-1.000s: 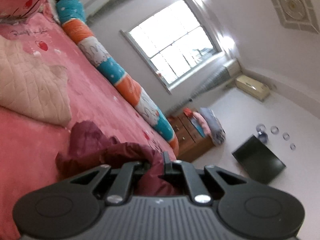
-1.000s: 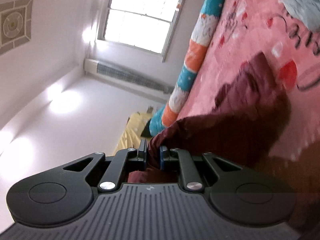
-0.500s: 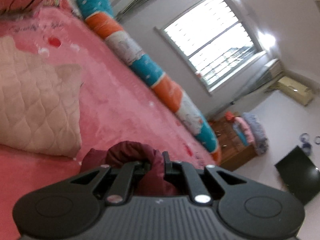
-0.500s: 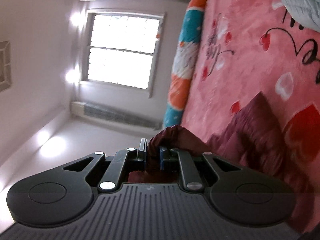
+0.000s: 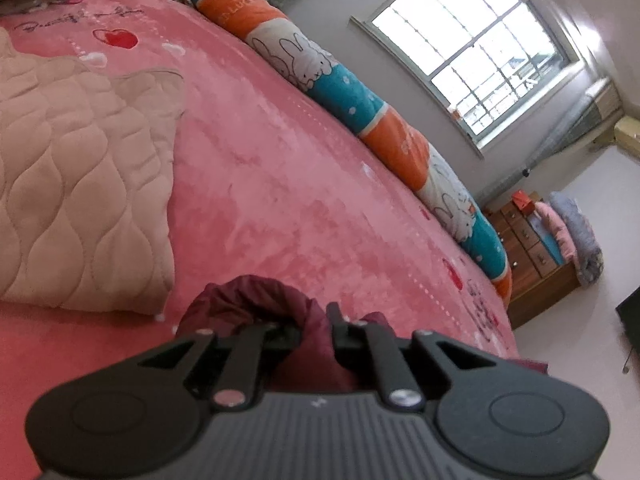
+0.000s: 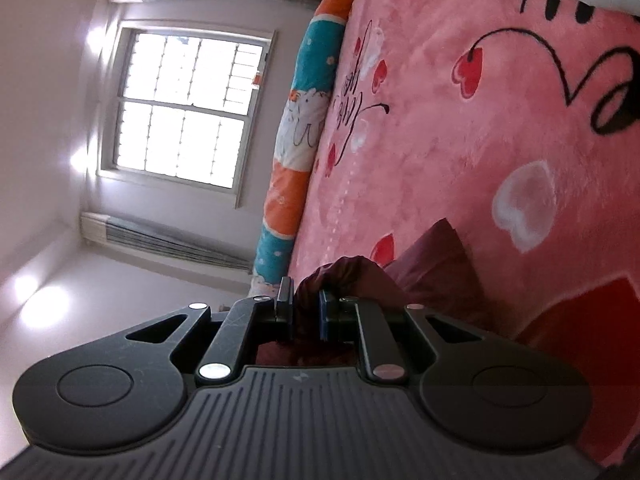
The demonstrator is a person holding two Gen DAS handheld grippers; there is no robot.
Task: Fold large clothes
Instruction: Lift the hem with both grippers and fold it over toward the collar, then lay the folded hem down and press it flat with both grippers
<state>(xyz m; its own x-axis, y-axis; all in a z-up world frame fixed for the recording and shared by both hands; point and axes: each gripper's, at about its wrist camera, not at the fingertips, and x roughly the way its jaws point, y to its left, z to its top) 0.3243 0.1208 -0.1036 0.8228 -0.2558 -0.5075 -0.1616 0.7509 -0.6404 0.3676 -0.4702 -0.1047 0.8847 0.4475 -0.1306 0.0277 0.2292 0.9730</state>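
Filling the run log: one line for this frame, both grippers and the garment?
left gripper: jaws just easing open, maroon garment between fingers | right gripper: shut on maroon garment | garment: bunched, low over pink bedspread

Pink plush blanket (image 5: 304, 184) open and bare ahead of left gripper (image 5: 310, 330), up to striped bolster (image 5: 348, 96) walling far edge. Beige quilted pad (image 5: 76, 184) blocks left side. Bunched maroon garment (image 5: 256, 300) fills space at fingertips.

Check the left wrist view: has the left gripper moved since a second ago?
Yes. The left gripper, clamping the maroon garment, has dropped toward the pink bedspread; the window has shifted up and right.
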